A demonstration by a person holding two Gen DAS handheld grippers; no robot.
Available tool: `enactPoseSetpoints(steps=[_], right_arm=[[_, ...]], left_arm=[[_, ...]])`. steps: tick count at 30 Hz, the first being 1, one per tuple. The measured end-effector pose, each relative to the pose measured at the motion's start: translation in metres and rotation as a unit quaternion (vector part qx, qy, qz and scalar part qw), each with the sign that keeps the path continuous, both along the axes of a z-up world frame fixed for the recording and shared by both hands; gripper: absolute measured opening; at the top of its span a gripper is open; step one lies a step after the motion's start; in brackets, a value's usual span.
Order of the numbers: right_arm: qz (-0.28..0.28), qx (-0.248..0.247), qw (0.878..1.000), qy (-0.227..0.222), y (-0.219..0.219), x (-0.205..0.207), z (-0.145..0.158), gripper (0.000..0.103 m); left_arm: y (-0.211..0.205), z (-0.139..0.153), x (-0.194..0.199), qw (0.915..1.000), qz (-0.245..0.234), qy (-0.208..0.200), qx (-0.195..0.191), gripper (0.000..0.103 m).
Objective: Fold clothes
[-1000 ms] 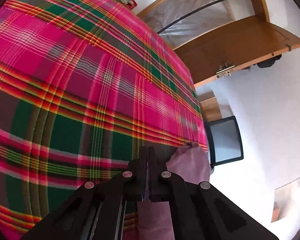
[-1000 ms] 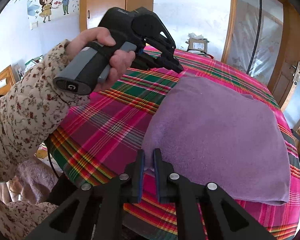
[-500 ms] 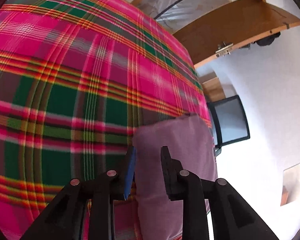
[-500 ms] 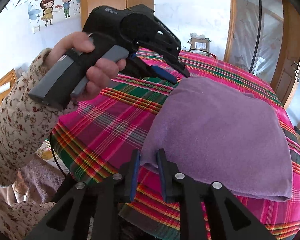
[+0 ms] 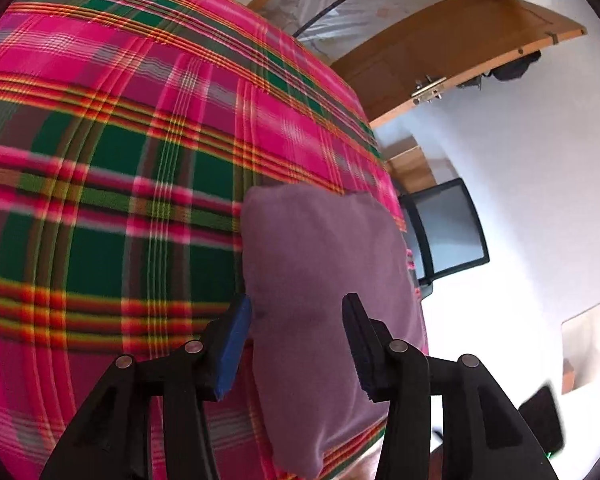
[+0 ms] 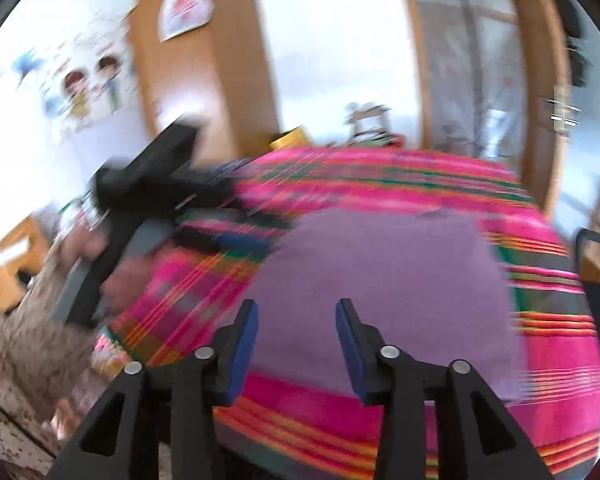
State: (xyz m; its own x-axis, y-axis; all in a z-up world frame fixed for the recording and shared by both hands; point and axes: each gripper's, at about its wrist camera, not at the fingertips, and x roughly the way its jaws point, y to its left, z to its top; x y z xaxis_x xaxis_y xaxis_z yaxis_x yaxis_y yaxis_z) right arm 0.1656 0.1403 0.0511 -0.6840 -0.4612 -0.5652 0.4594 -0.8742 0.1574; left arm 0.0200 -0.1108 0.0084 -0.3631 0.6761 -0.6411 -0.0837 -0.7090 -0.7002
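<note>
A folded purple garment [image 5: 320, 280] lies flat on the pink and green plaid table cover [image 5: 120, 160]. It also shows in the right wrist view [image 6: 380, 280]. My left gripper [image 5: 296, 320] is open and empty, held above the garment's near edge. My right gripper [image 6: 296, 324] is open and empty, above the garment's front edge. The left gripper appears blurred in the right wrist view [image 6: 236, 236], near the garment's left corner.
A black chair [image 5: 444, 228] stands past the table's right edge. A wooden door [image 5: 440, 60] is beyond it. Boxes and clutter [image 6: 368, 124] sit at the table's far side. A wooden cabinet [image 6: 204, 64] stands behind the table.
Both grippers opened and let go of the purple garment, which now lies flat. Both have drawn back and lifted; the right wrist view is blurred by motion.
</note>
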Motion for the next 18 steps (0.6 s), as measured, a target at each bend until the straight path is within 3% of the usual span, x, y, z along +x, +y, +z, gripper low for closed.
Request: enactPoseSetpoints(steps=[3,8,18], right_arm=[[-0.053,-0.015,0.998,-0.006,0.038,-0.019,0.007,0.051],[-0.111,-0.023,0.992,-0.049,0.082,-0.053,-0.008,0.051],[-0.085,-0.069,0.987,-0.119,0.11,-0.086,-0.038,0.056]], left_arm=[[0.002,-0.006,0.002,0.9998,-0.009,-0.019,0.002,0.049],[0.002,-0.013,0.007,0.9998,0.002,-0.021,0.0,0.049],[0.015,-0.016,0.006,0.9997,-0.012,-0.017,-0.009,0.049]])
